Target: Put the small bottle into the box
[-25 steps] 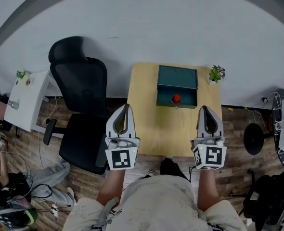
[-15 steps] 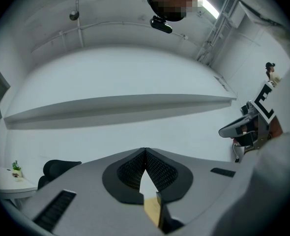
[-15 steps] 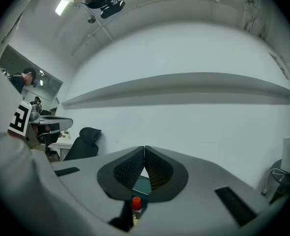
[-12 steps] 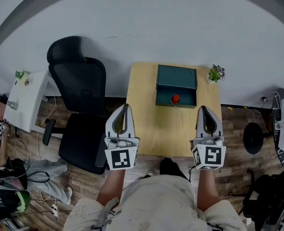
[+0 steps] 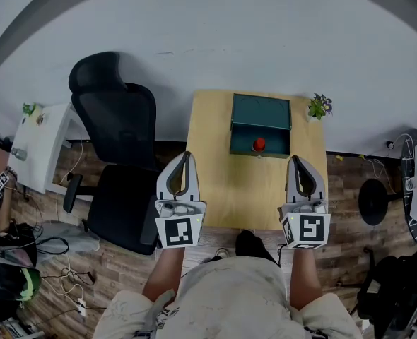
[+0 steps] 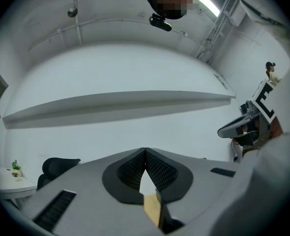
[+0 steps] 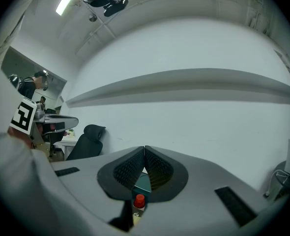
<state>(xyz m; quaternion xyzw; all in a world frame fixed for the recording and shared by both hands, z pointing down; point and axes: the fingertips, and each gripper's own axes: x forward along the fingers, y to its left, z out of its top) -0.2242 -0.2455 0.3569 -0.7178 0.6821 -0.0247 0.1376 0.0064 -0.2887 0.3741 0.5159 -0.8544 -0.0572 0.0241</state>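
Note:
A small bottle with a red cap (image 5: pixel 259 145) stands at the front of the teal box (image 5: pixel 261 111), at the back of the wooden table (image 5: pixel 222 182). Whether it is inside the box or just before it I cannot tell. My left gripper (image 5: pixel 187 157) hovers over the table's near left edge, jaws shut and empty. Over the near right edge my right gripper (image 5: pixel 296 160) is also shut, with nothing in it. In the right gripper view the bottle (image 7: pixel 139 201) and the box (image 7: pixel 144 183) show below the closed right gripper (image 7: pixel 144 148). The left gripper (image 6: pixel 145 150) shows only a strip of table (image 6: pixel 152 209).
A small potted plant (image 5: pixel 319 108) stands at the table's back right corner. A black office chair (image 5: pixel 116 126) is close to the table's left side, with a white side table (image 5: pixel 42 143) further left. Cables and a person lie at the lower left floor; a round stand base (image 5: pixel 373 202) is right.
Both grippers stay where they were, shut. Only the person and things on the floor at the lower left have shifted.

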